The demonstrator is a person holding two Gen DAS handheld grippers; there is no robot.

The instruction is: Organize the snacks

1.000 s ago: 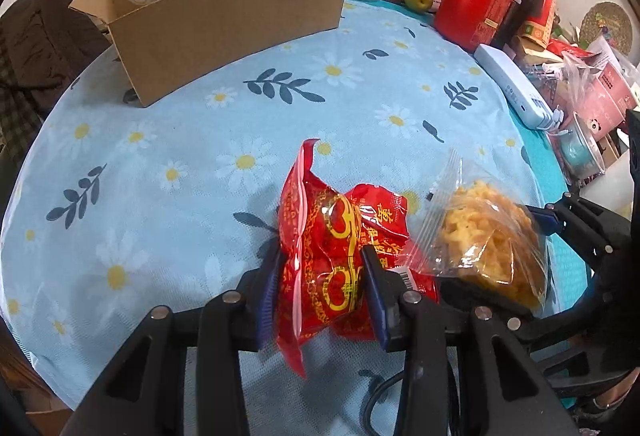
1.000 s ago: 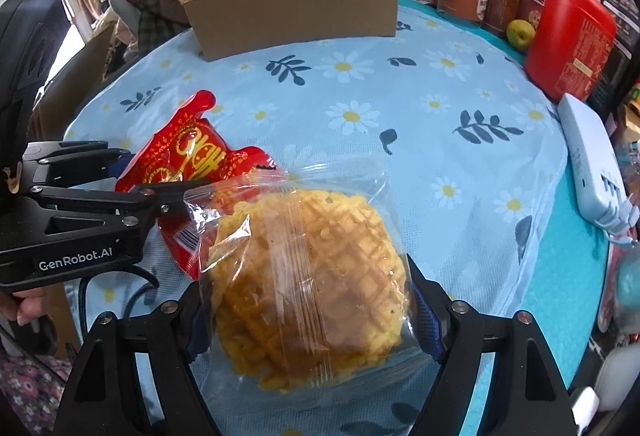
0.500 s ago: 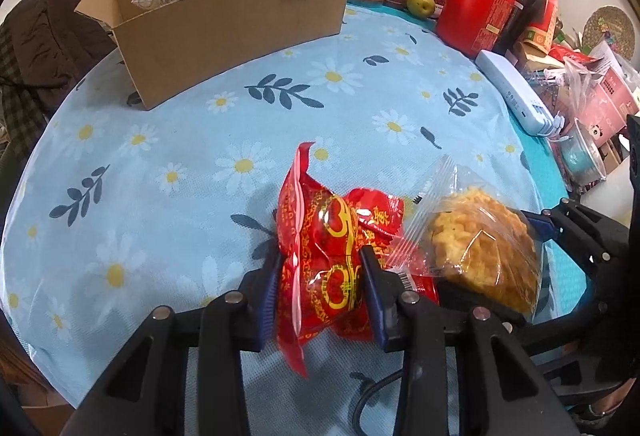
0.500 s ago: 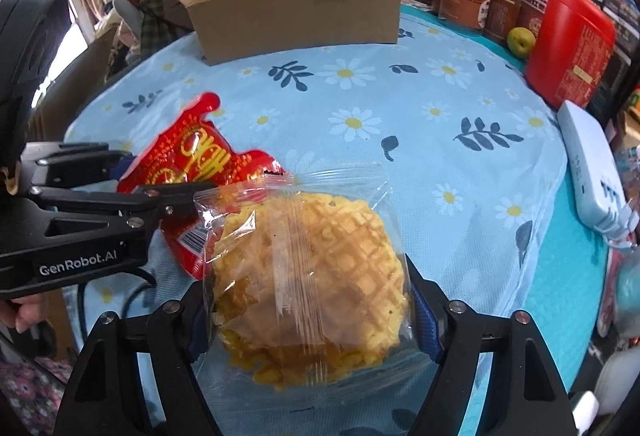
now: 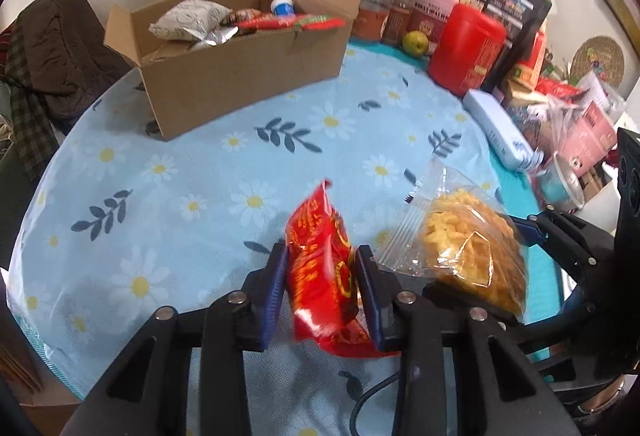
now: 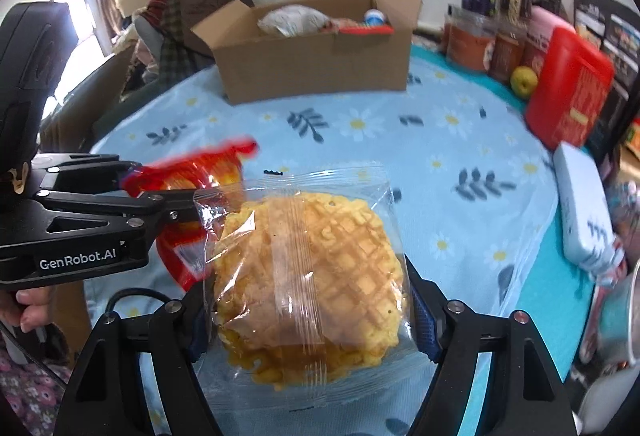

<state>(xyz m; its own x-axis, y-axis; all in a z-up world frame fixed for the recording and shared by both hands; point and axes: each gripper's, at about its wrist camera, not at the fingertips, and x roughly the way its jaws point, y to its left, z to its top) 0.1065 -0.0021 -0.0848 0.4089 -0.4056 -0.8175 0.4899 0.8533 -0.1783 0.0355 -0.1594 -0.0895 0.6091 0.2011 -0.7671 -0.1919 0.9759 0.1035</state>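
Left wrist: crinkly red foil packet [image 5: 324, 268] pinched between blue-padded fingers [image 5: 276, 284].

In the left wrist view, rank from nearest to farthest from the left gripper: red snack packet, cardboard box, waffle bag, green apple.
1. Red snack packet, clamped in the left gripper.
2. Waffle bag, just right, held by the right gripper.
3. Cardboard box, across the table, left.
4. Green apple, far edge, right of the box.
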